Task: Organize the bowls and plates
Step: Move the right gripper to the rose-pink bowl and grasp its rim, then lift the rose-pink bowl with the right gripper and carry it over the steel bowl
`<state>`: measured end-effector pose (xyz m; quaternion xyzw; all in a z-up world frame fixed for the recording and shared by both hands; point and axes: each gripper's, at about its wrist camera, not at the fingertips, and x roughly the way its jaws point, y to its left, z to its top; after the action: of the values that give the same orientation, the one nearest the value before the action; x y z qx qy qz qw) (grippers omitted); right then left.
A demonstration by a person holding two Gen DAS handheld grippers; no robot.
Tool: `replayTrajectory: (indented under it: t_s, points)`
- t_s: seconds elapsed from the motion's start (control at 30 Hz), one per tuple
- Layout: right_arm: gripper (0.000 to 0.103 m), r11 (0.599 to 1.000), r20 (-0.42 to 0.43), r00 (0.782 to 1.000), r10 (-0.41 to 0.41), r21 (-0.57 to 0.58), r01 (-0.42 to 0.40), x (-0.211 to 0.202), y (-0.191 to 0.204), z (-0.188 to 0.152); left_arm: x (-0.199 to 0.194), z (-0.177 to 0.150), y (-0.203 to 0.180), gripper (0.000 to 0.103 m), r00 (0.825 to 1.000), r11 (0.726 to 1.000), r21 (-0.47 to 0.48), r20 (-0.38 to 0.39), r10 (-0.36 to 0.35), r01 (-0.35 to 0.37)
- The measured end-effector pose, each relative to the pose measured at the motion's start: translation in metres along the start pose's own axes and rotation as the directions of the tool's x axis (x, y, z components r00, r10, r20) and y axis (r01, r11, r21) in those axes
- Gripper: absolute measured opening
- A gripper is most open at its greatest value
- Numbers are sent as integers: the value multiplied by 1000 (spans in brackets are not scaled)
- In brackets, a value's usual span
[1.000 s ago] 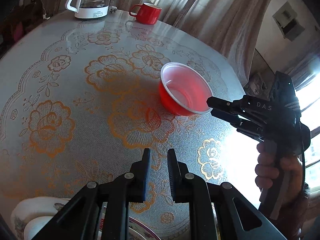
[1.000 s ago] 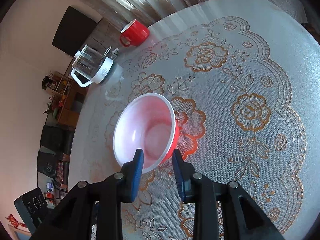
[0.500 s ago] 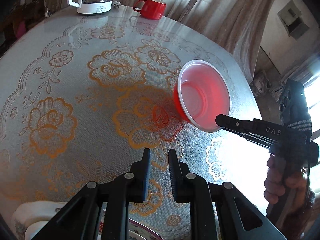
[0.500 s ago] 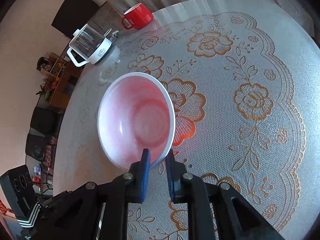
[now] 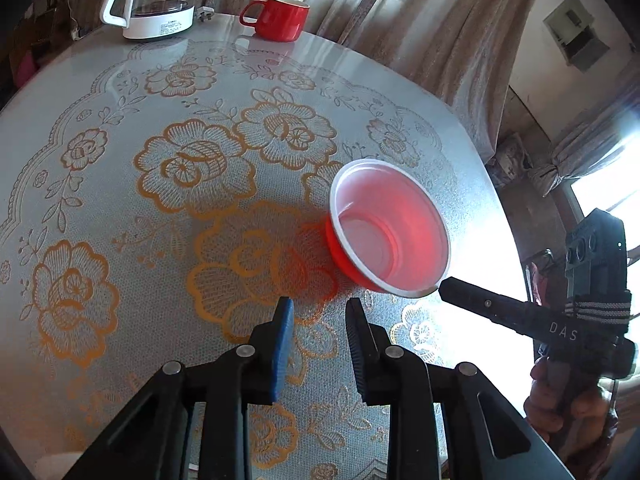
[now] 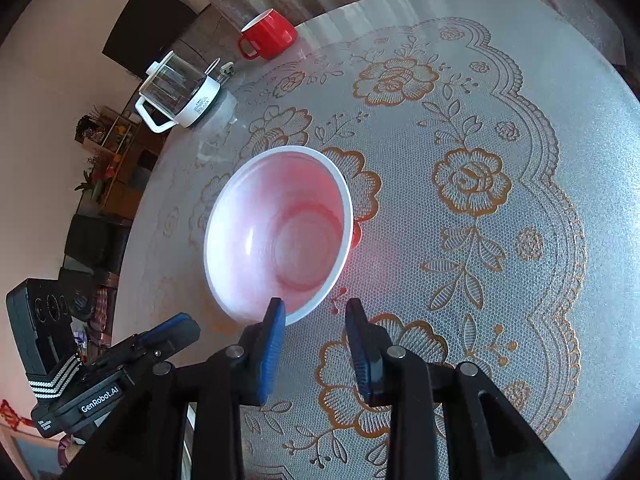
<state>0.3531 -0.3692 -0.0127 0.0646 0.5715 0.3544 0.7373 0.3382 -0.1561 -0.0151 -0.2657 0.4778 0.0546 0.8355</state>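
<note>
Writing legible: "DAS" in white on the body of your right tongs (image 5: 444, 290) as seen from the L cam; "GenRobot.AI" on the body of your left tongs (image 6: 188, 326) as seen from the R cam; label on the kettle (image 5: 154, 0) base is too small to read. Task item: one red bowl (image 5: 390, 236) w/ white rim and pale inside, upright on the tabletop (image 5: 120, 200), over the gold rose print of the lace-pattern cover. Rel. to tongs: in the R cam the bowl's near rim lies between your right tongs' two blue pads (image 6: 272, 344), left pad just at the rim, right pad apart from it w/ cloth showing between; jaws have just been opening, partly apart, no grip on the bowl. In the L cam the right tongs' tip sits at the bowl's near-right rim; contact can't be told. Your left tongs have also just been opening, partly apart, nothing between them, bowl ahead and to their right, not touching. L cam only: your hand (image 5: 568, 404) on the right handle, bright window at far right. R cam only: shelves w/ plants and dark furniture at left. Both cams: red mug (image 6: 268, 34) and kettle at the tabletop's far edge, curtain behind.
</note>
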Motion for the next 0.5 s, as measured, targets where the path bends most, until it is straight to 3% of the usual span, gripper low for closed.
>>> replayTrajectory:
  t_s: [0.33, 0.5]
  points:
    - [32, 999, 93, 995, 30, 34, -33, -11, -8, 7, 16, 34, -7, 26, 999, 1000, -12, 42, -19, 19]
    - [22, 1000, 109, 994, 10, 27, -13, -6, -4, 14, 32, 44, -8, 17, 999, 999, -30, 17, -37, 37]
